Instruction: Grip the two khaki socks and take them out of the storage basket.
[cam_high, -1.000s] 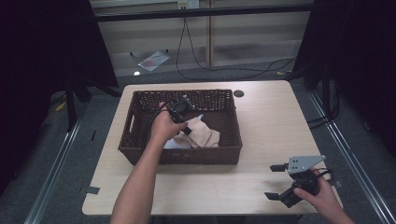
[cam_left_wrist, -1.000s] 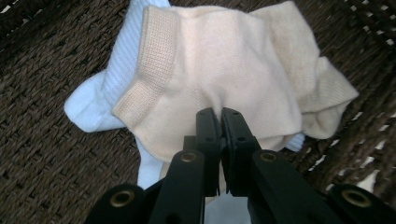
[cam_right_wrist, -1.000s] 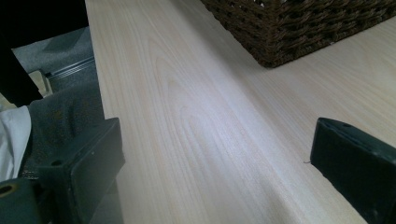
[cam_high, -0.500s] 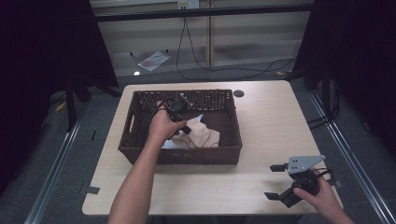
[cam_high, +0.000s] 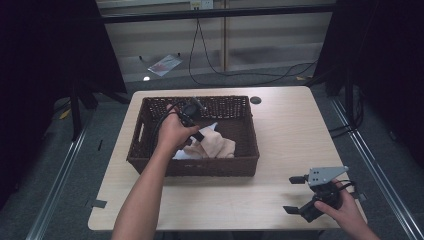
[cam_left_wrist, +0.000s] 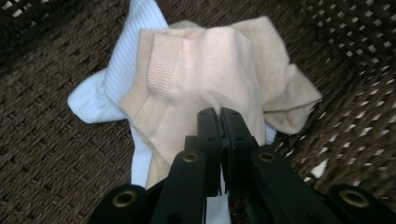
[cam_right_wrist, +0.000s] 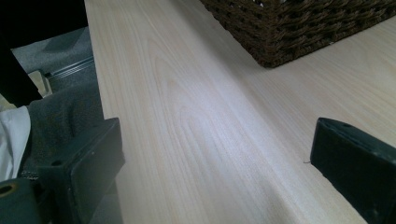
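Observation:
A beige sock (cam_left_wrist: 219, 60) lies crumpled on a pale blue sock (cam_left_wrist: 116, 74) on the floor of a dark wicker basket (cam_high: 150, 162). My left gripper (cam_left_wrist: 219, 112) points down into the basket. Its jaws have just been closing and now stand together, tips against the beige sock. I cannot tell whether a fold of it is pinched between them. In the high view the left gripper (cam_high: 199, 136) sits over the beige sock (cam_high: 217, 147). My right gripper (cam_high: 294, 195) rests at the table's front right, jaws wide apart, with only bare wood between them (cam_right_wrist: 210, 154).
The basket (cam_right_wrist: 299, 32) stands at the middle of the light wooden table (cam_high: 295, 130). A small dark disc (cam_high: 256, 100) lies behind the basket's right corner. Cables trail on the floor beyond the table.
The left hand has shifted slightly over the socks inside the basket. The right hand and its gripper have stayed put.

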